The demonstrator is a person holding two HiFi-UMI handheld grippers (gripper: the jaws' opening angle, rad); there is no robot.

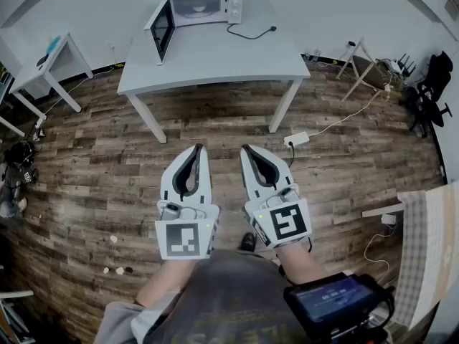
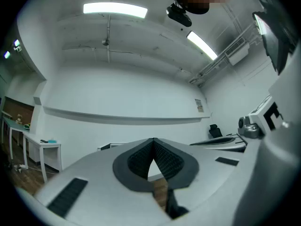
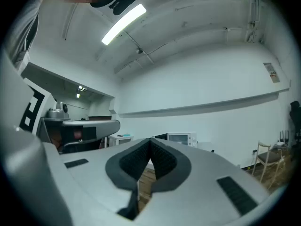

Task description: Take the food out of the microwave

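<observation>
Microwave interior too small, indistinct

The floor in front of the surface lies open, with only a power strip and its cord by the right leg. The surface's near and right parts are bare apart from a cable right of the microwave. The microwave's door stands swung out at its left, walling off that side, while the front is open from the near side.
</observation>
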